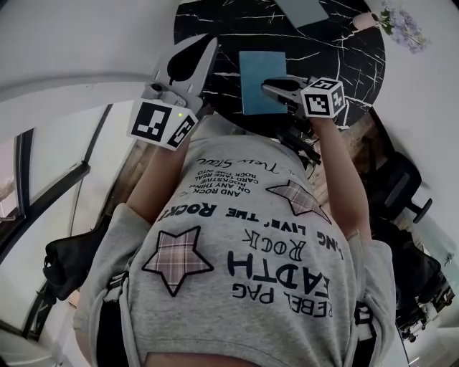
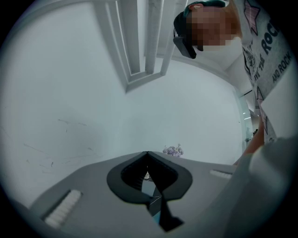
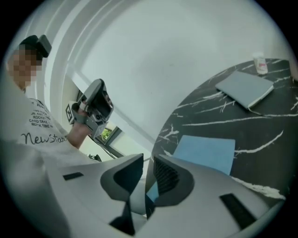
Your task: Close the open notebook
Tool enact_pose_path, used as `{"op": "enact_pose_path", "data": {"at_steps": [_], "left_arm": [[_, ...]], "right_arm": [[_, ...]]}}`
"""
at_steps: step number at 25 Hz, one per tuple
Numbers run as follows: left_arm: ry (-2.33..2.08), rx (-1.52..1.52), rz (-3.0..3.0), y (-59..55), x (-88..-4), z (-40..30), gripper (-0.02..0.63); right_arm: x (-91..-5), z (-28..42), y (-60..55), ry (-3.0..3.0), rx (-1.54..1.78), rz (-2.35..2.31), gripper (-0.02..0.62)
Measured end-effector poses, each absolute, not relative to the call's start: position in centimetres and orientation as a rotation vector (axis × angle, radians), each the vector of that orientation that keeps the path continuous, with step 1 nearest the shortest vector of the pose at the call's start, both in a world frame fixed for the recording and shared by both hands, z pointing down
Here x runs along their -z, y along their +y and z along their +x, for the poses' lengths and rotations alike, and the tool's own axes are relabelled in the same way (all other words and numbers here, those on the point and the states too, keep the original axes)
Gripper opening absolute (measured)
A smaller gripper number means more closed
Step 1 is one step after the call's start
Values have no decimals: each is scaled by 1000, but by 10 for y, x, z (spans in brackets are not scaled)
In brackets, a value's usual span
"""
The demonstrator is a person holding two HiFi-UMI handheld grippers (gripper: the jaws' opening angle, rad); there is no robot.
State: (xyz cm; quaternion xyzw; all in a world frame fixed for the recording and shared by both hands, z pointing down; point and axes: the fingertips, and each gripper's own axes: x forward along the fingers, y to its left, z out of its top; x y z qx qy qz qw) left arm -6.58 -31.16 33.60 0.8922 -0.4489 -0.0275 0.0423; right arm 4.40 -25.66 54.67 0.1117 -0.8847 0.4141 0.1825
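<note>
A blue notebook (image 1: 262,80) lies flat on the round black marble table (image 1: 215,29) with its plain cover up and no pages showing. It also appears in the right gripper view (image 3: 205,152). My right gripper (image 1: 267,87) hovers over its near right part, jaws slightly apart, nothing between them (image 3: 148,160). My left gripper (image 1: 210,44) is held up over the table's left edge, apart from the notebook. Its tips meet with nothing in them (image 2: 147,155), and it faces a white wall.
A grey closed book or laptop (image 1: 301,11) lies at the far side of the table (image 3: 244,88). A vase of pale purple flowers (image 1: 401,25) and a small bottle (image 3: 259,62) stand near the far rim. A dark chair (image 1: 401,186) stands to the right.
</note>
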Motion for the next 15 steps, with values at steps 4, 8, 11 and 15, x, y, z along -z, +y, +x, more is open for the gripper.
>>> {"op": "enact_pose_path", "data": {"at_steps": [4, 8, 11, 15], "left_arm": [[-1350, 84, 2746, -315, -334, -57, 9], [-1325, 80, 2766, -317, -329, -47, 9], [-1307, 71, 2785, -319, -325, -41, 9], [-1282, 48, 2813, -320, -323, -35, 9]], "right_arm": [[-516, 53, -268, -2595, -1049, 406, 49], [-482, 64, -278, -2697, -918, 535, 31], [-455, 78, -289, -2770, -811, 690, 21], [-409, 103, -301, -2838, -667, 920, 20]]}}
